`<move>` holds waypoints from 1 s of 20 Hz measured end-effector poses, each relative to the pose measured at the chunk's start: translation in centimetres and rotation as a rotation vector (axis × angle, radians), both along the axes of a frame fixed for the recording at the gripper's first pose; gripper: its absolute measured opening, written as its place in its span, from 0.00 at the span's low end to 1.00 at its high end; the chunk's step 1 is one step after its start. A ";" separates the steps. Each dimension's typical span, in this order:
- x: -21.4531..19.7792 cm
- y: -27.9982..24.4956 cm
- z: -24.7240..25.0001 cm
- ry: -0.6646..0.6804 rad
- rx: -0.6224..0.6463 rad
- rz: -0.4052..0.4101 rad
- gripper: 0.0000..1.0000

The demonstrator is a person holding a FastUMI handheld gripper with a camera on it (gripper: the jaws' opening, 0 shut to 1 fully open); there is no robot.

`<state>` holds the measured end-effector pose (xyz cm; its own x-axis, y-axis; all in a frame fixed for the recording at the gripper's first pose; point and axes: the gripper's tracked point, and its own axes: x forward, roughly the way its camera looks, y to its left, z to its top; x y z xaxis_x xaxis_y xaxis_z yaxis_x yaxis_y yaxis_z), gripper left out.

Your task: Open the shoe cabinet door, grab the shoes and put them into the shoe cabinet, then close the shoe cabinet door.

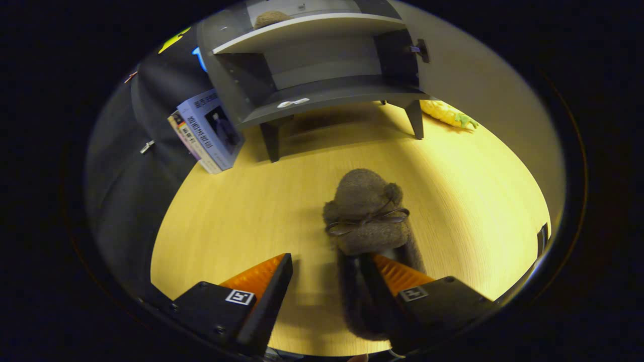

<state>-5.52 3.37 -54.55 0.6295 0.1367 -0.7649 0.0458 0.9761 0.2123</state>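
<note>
The gripper (327, 274) hangs low over a pale wood-grain table (226, 221), its fingers spread wide apart. The left finger stands over bare wood; the right finger tip sits inside the opening of a fuzzy brown shoe (367, 216), against its near rim, so nothing is pinched between the two. The shoe lies on the table with its toe pointing away toward the far side, a thin dark bow (366, 221) tied across its top.

Beyond the shoe, at the far edge of the table, stands the grey shoe cabinet (322, 65) on short dark legs, its door (483, 75) swung open to the right. Its lower compartment is in shadow, with a small white mark on the front lip. A second fuzzy brown shoe (271, 18) rests on the upper shelf. Left of the cabinet, books (206, 133) lean against the dark cloth wall. Right of the cabinet legs, by the open door, lies a yellow and green toy (448, 114).
</note>
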 end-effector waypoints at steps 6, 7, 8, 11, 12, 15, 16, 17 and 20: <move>4.3 -0.2 -1.6 -0.150 -0.118 0.003 0.65; 4.8 -0.3 -1.6 -0.178 -0.135 0.001 0.53; 5.2 -1.2 -1.7 -0.195 -0.163 -0.009 0.42; 5.5 -1.0 -1.1 -0.221 -0.116 -0.005 0.20; 5.4 -1.5 -0.2 -0.242 -0.122 -0.006 0.08; 5.6 -2.5 4.1 -0.311 -0.121 -0.011 0.08; 5.5 -2.5 6.1 -0.332 -0.119 -0.002 0.08; 5.5 -2.9 8.2 -0.354 -0.122 0.005 0.08; 5.5 -3.1 15.2 -0.409 -0.108 0.013 0.08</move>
<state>-0.04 0.24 -39.35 0.8828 0.0795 -0.4629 -0.0336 0.9937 0.1065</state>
